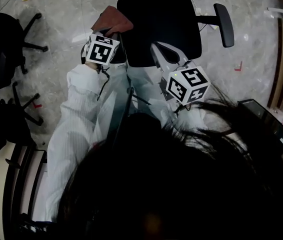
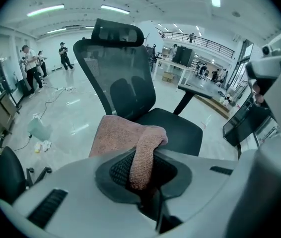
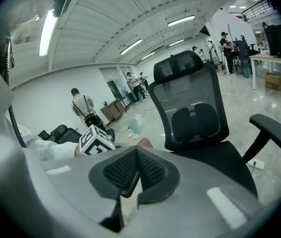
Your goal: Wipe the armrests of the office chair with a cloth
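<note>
Above marbled floor (image 1: 71, 14), left hand-held gripper (image 2: 141, 181) pinches a folded, pinkish-brown cloth (image 2: 123, 135).

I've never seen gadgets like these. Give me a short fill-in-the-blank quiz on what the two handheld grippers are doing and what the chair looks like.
1. The left gripper has its jaws shut on a pinkish ____.
2. The right gripper has its jaws together, with ____ between them.
3. The office chair in front of the person has a seat that is ____ in colour.

Missing words: cloth; nothing; black.
</note>
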